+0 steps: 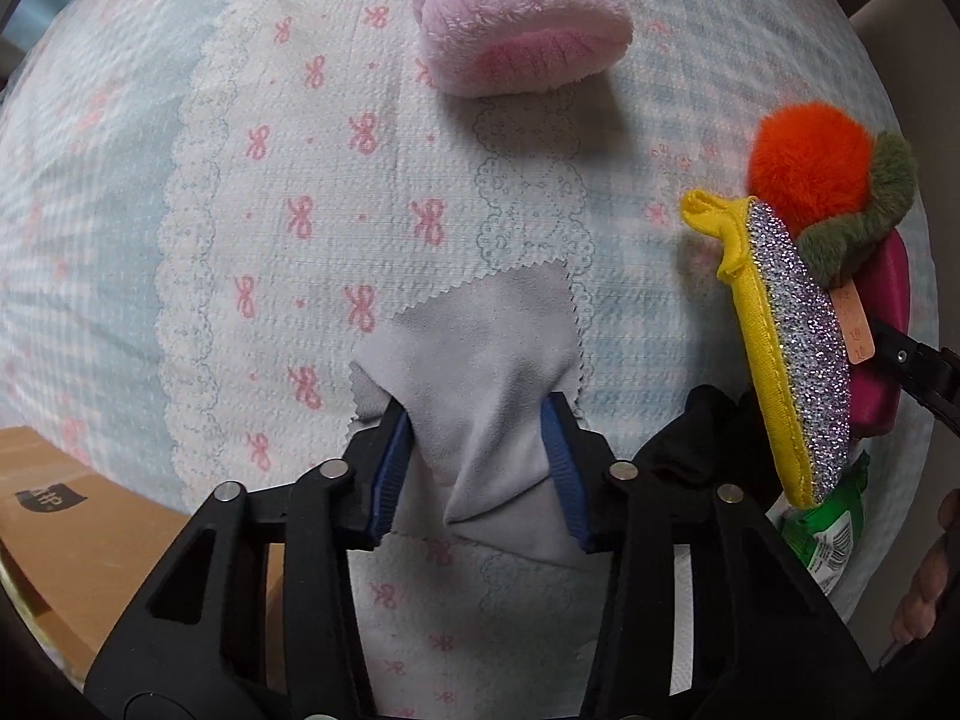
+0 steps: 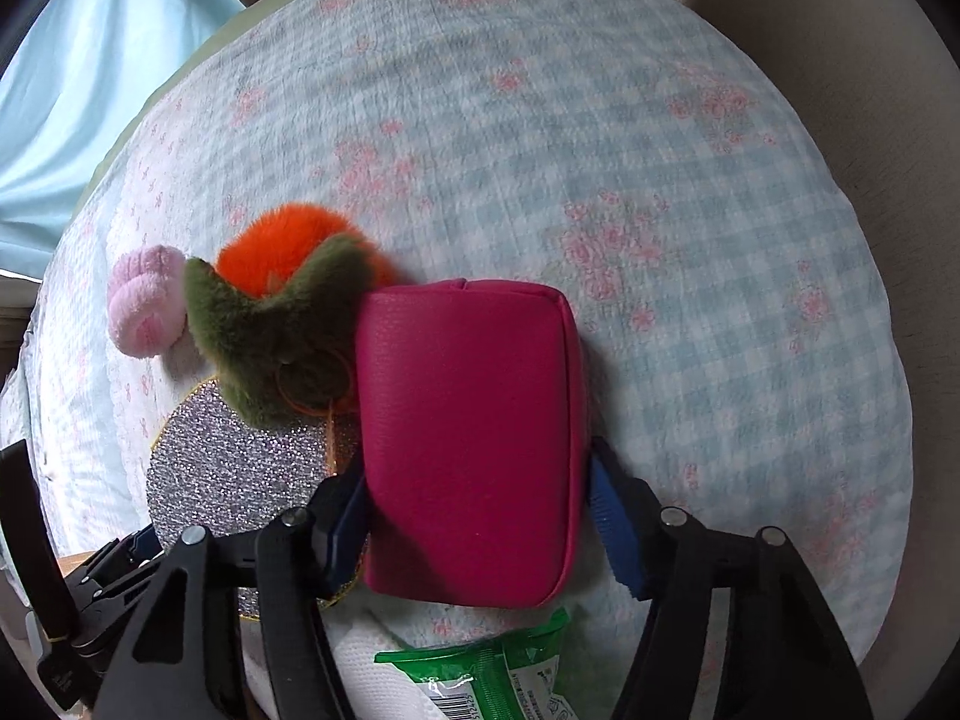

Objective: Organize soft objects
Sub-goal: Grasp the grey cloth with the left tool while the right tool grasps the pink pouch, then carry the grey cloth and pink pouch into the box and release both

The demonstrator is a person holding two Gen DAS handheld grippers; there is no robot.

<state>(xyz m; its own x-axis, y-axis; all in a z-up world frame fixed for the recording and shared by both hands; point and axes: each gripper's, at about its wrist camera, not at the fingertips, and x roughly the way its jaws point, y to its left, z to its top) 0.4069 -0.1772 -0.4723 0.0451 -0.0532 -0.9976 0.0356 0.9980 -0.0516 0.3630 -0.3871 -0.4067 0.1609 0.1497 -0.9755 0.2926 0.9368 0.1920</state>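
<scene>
**Both grippers down on soft things on the quilt**

I take the magenta pouch (image 2: 471, 444) as my landmark. It lies on the blue-checked quilt (image 2: 690, 192), and my right gripper (image 2: 480, 516) straddles it: the left pad presses its side, while the right blue pad (image 2: 612, 531) seems just clear of it, so I read these jaws as not yet clamped. Touching the pouch's upper left corner is the orange-and-green plush (image 2: 282, 312); beyond that sits the pink plush (image 2: 147, 309). Left of the pouch, half under the plush, lies the glittery yellow-edged pad (image 1: 798, 354). Just below the pouch is a green wrapped packet (image 2: 480, 669).

Farther left of the pouch, past the glittery pad, my left gripper (image 1: 480, 456) has its jaws clamped on the grey cloth (image 1: 480, 360), which is bunched into a ridge between the blue pads. A cardboard box (image 1: 78, 540) shows at the quilt's lower left edge.
</scene>
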